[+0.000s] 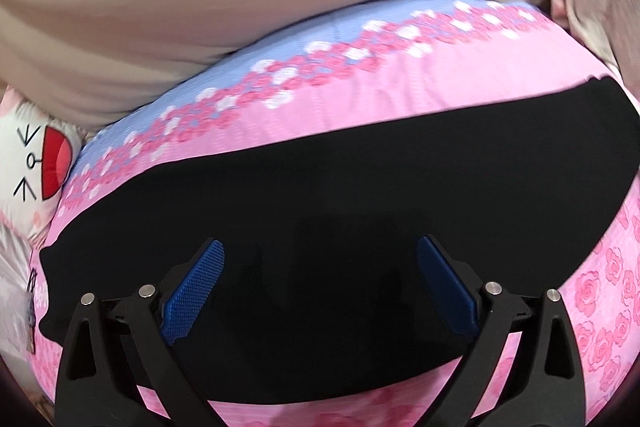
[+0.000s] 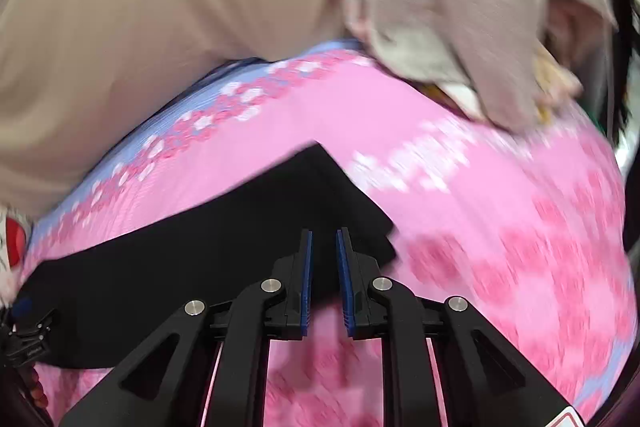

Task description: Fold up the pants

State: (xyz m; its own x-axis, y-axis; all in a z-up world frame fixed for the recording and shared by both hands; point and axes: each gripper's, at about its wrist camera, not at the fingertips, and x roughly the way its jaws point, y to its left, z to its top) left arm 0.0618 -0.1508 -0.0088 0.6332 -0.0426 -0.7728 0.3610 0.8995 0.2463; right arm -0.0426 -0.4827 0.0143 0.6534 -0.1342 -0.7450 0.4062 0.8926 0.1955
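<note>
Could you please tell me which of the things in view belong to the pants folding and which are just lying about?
Job in hand:
- flat black fabric pants
- left gripper, open
- right gripper, narrowly open, empty

Lying about:
- beige cloth
- white cartoon-face pillow
- grey patterned garment
- pink rose-print bedsheet, the work surface

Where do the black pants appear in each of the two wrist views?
Left wrist view: the black pants lie as a wide band across the middle, from the left edge to the right.
Right wrist view: the black pants fill the lower left and end in a corner near the centre.
Shared landmark: the band of pink and white flowers on the sheet, just beyond the pants.
</note>
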